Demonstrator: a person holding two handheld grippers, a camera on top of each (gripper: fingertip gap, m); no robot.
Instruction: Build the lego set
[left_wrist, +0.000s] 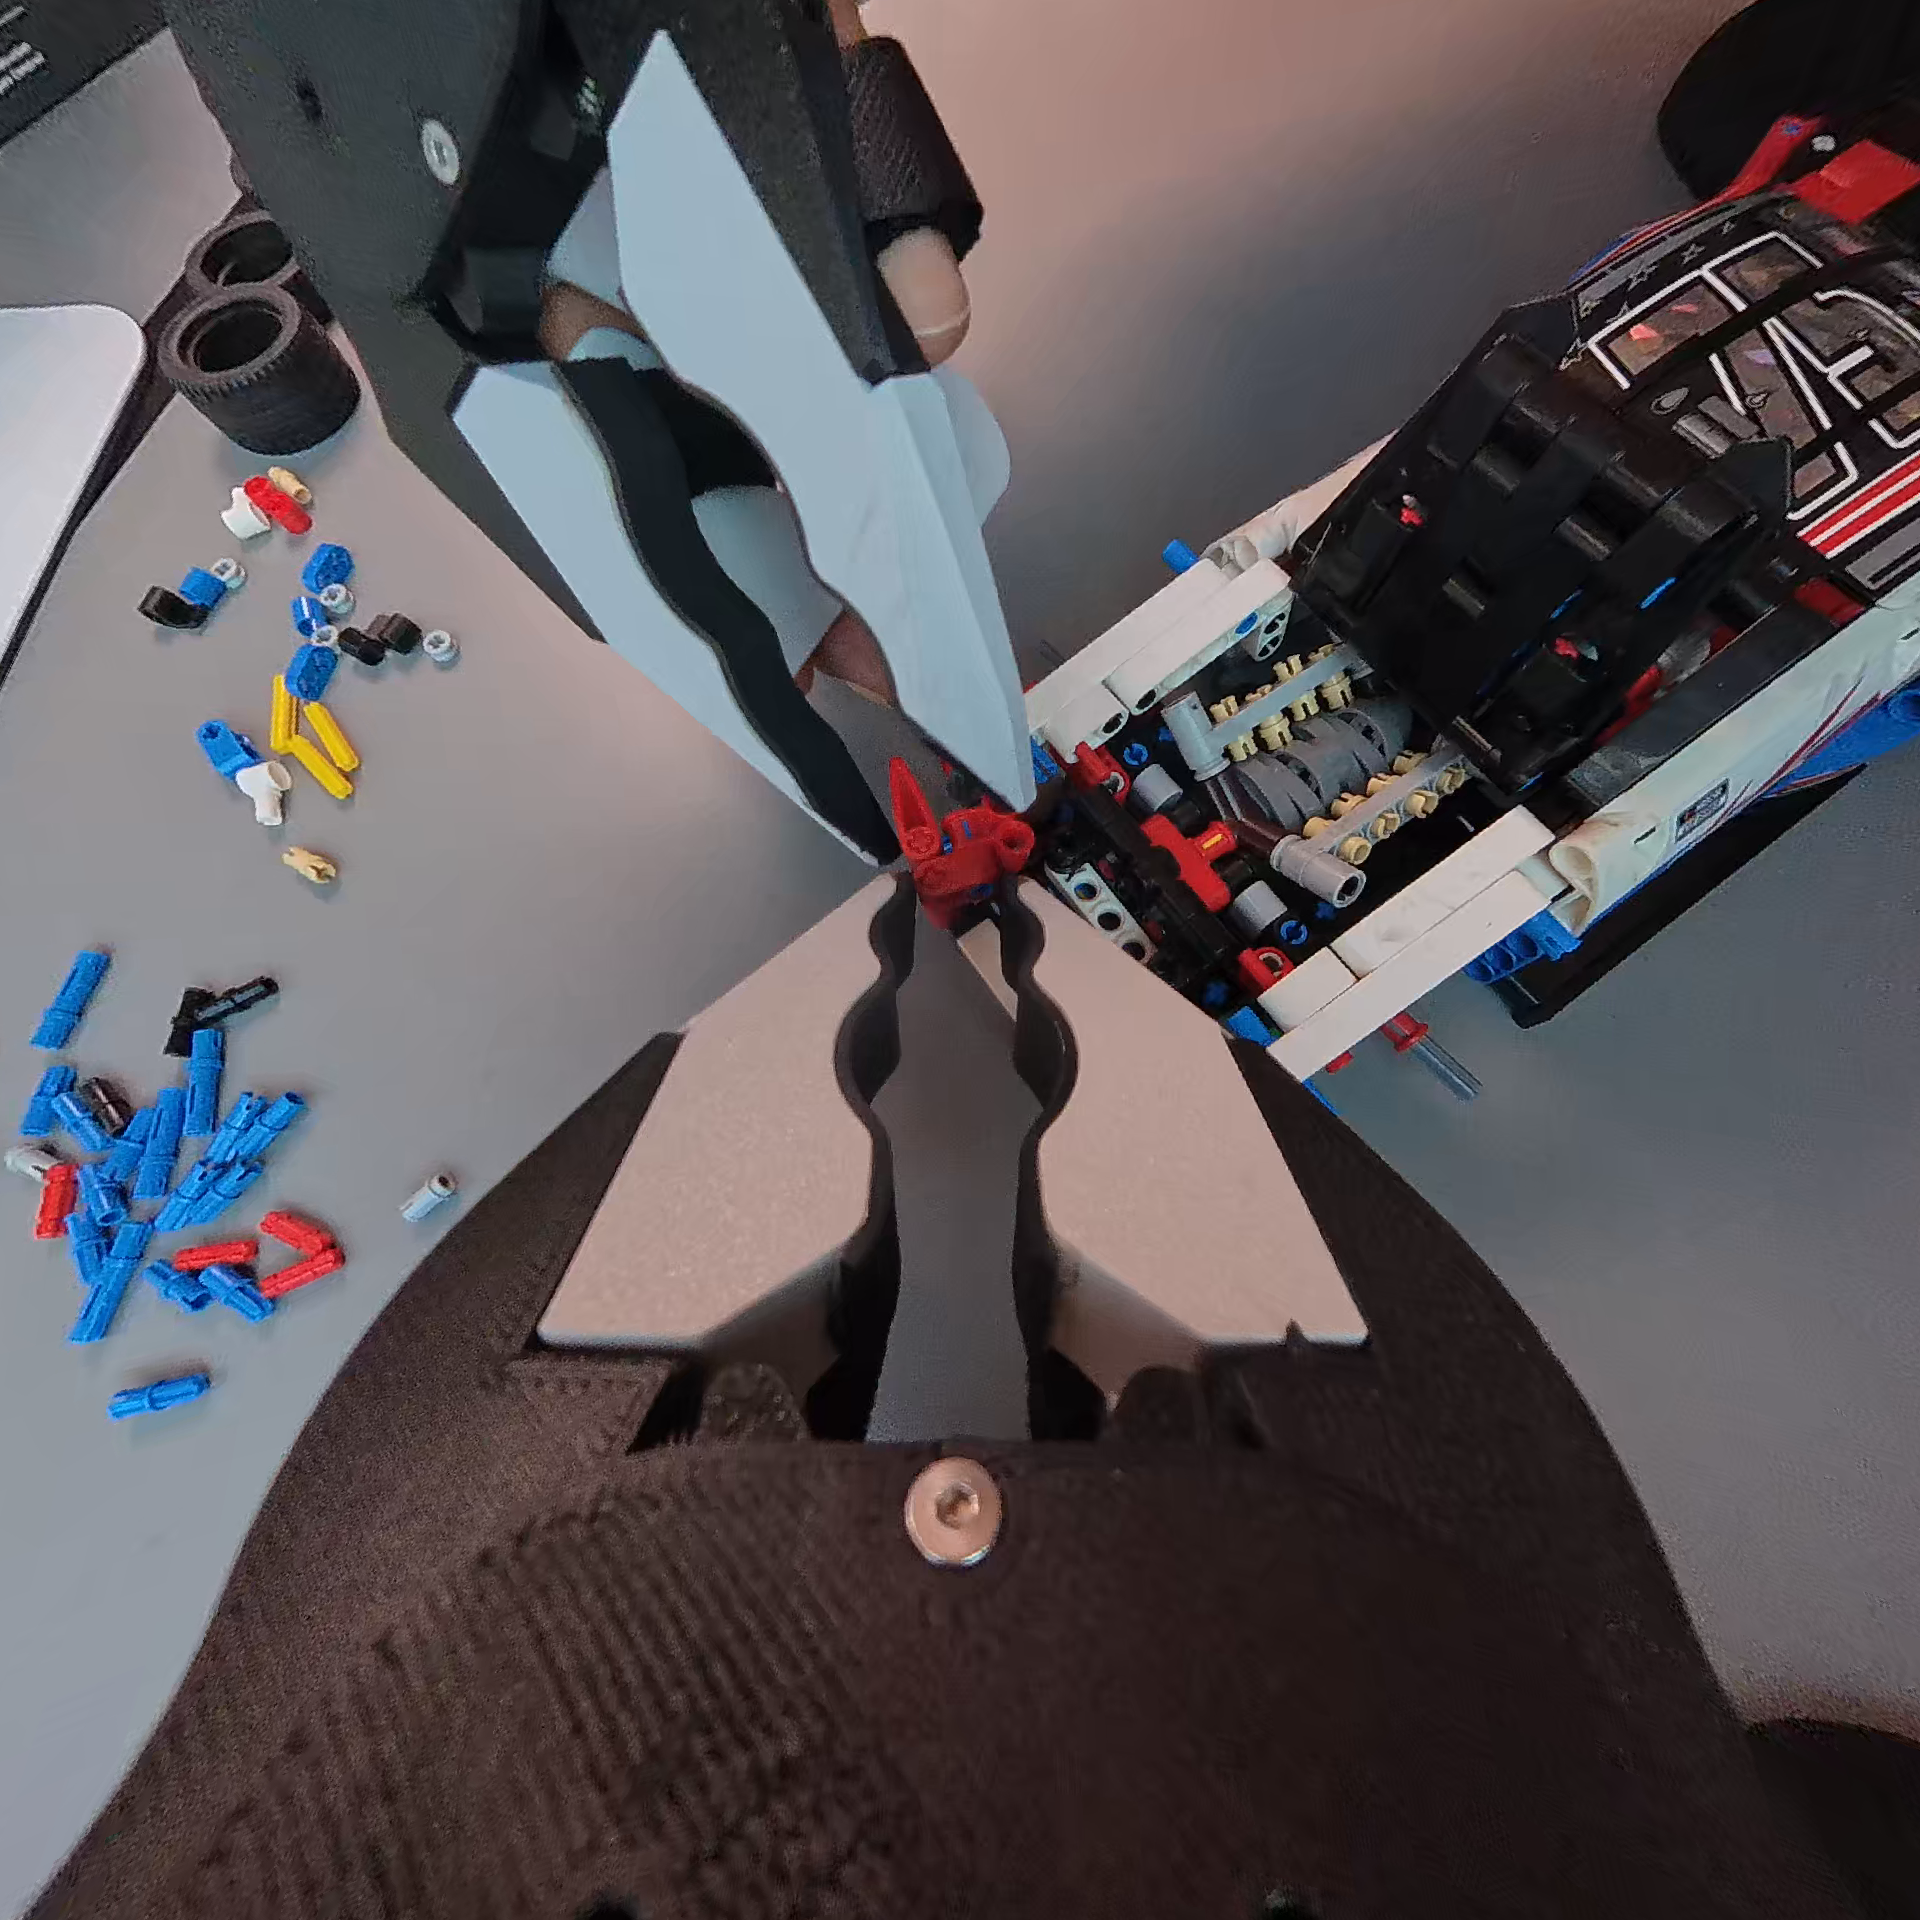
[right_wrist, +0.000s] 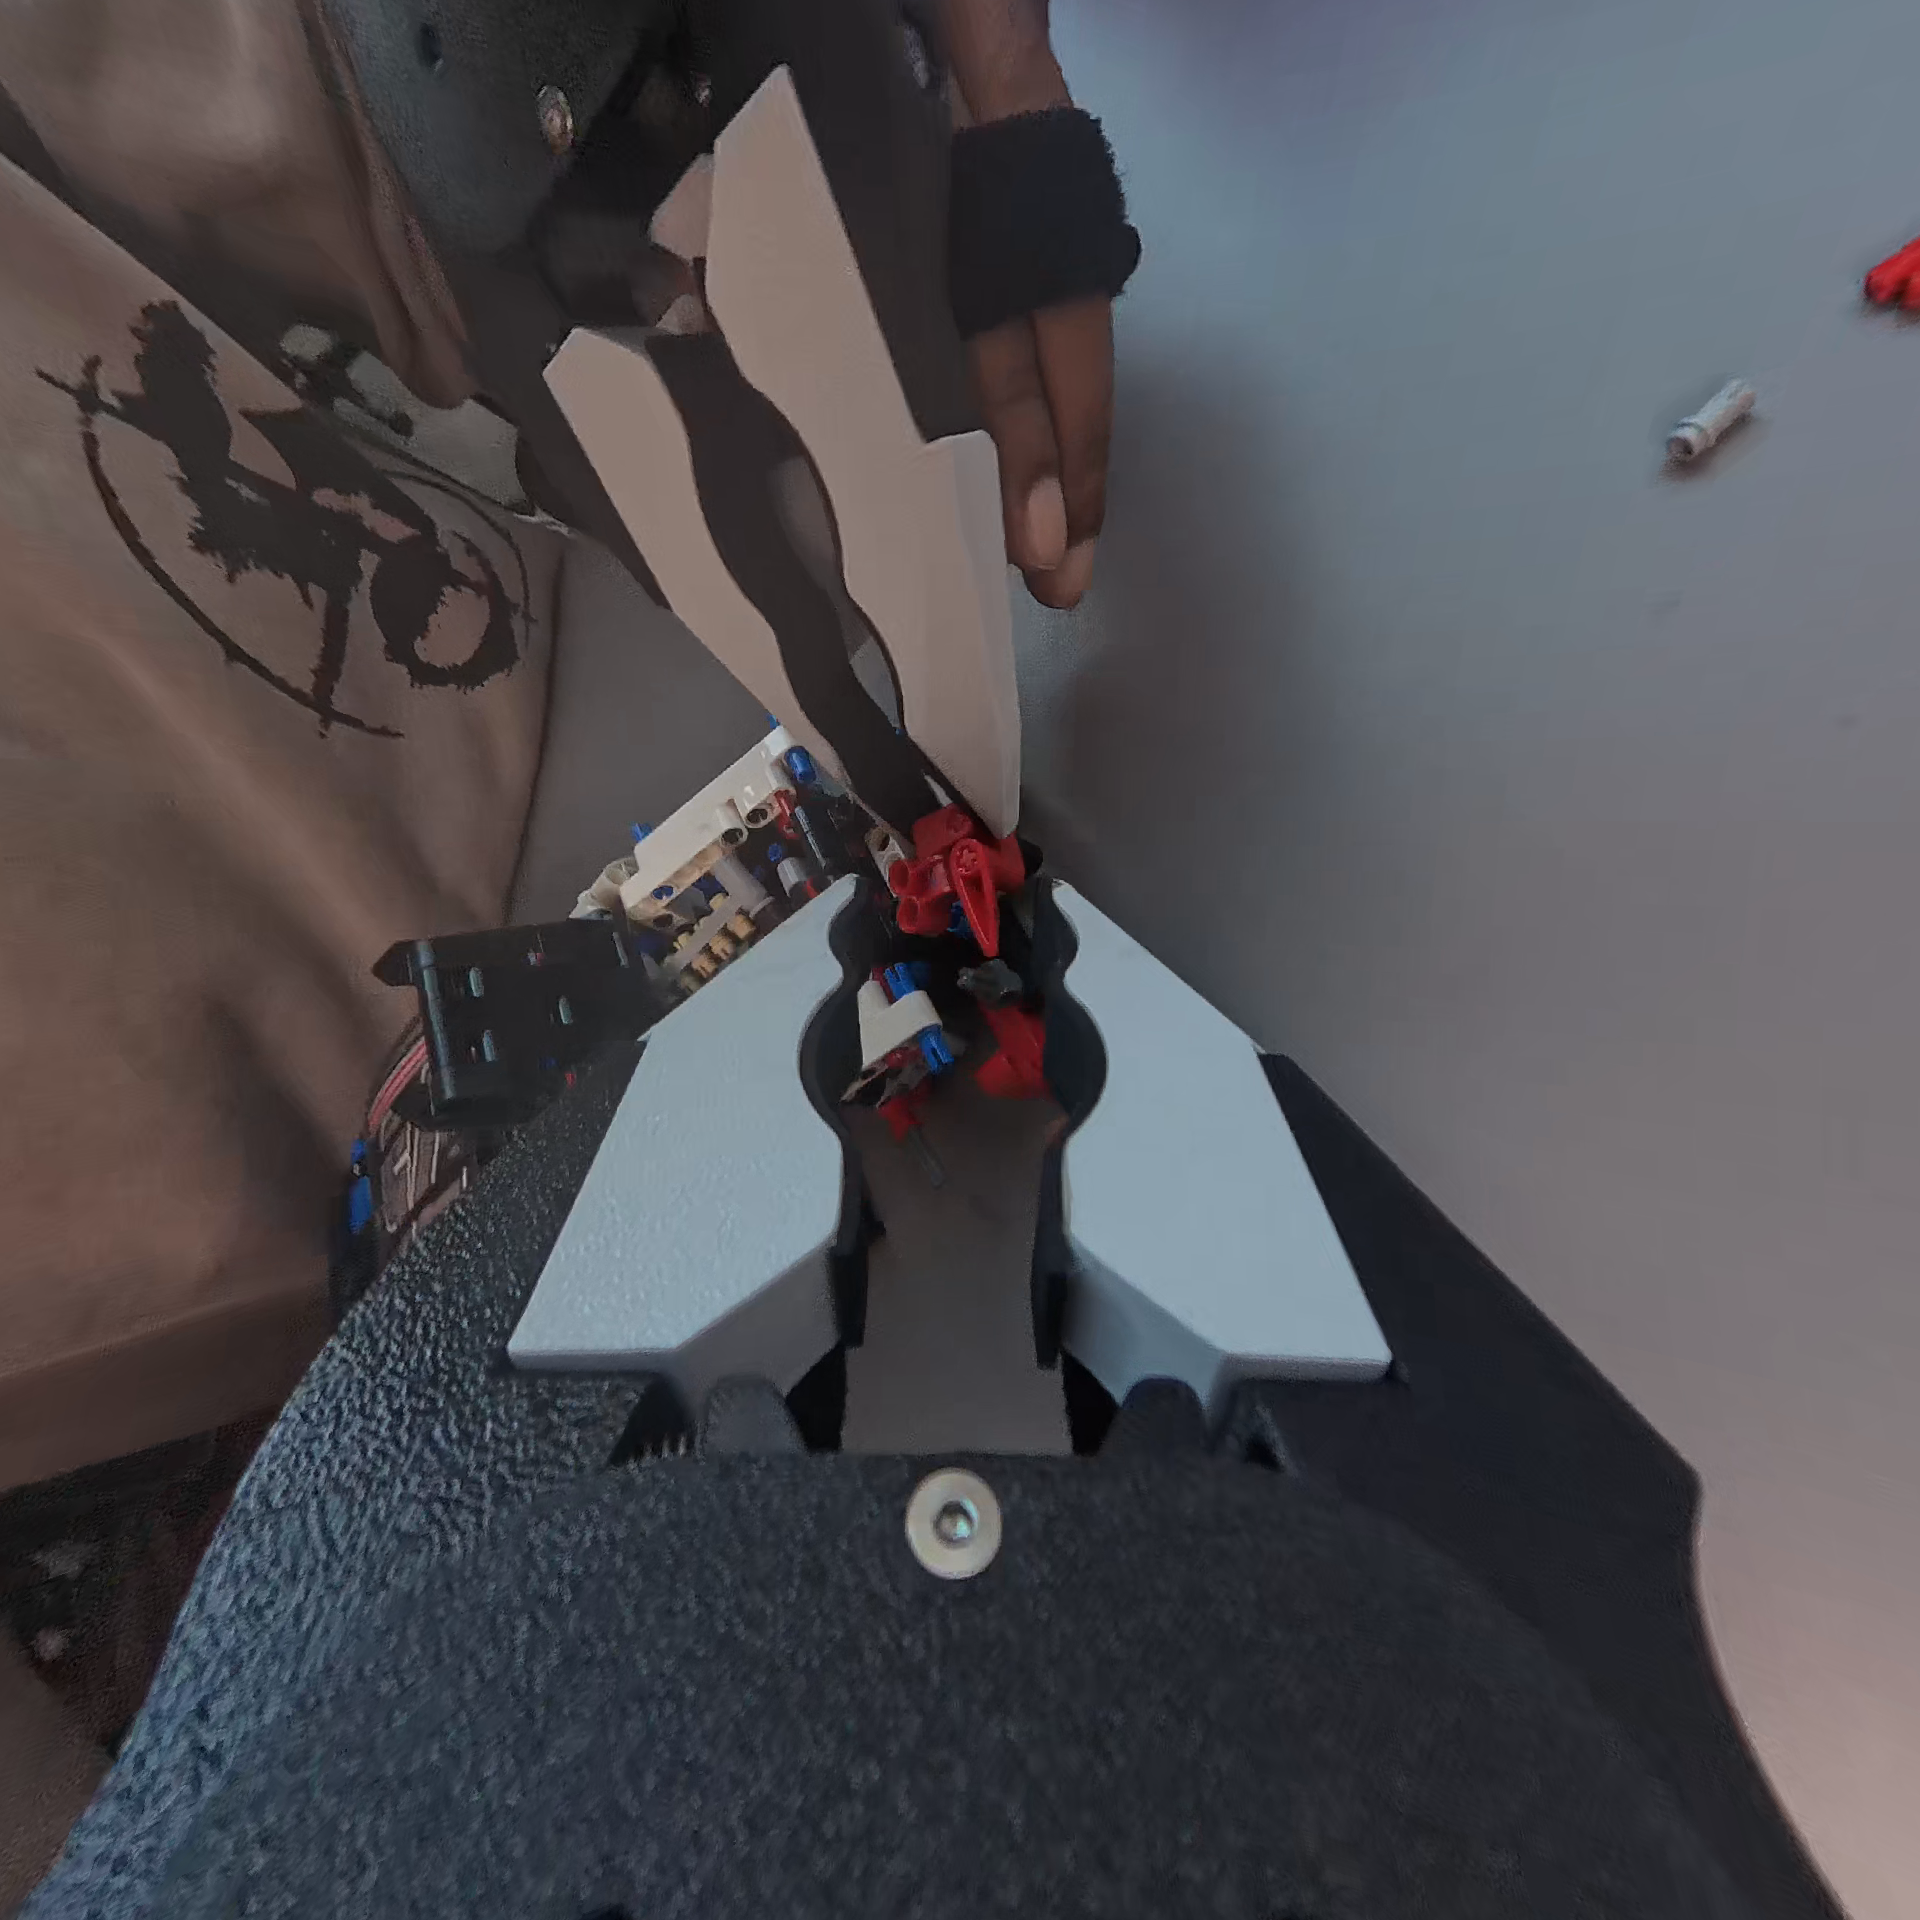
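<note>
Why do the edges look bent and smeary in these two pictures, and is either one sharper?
Left wrist view: wide-angle lens bows the edges; the loose blue pins and lego car look crisp, warm pinkish light on the table. Right wrist view: softer, the grey pin and the shirt at left smeared; the red piece is fairly clear.

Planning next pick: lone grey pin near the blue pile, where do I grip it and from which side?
Take the grey pin across its barrel at mid-length, coming straight down from above. It lies flat on the table, apart from the blue pile, so both long sides look free.

Grey table (left_wrist: 582, 831); car model (left_wrist: 1455, 748); loose pins (left_wrist: 166, 1174); tyres (left_wrist: 255, 364).
</note>
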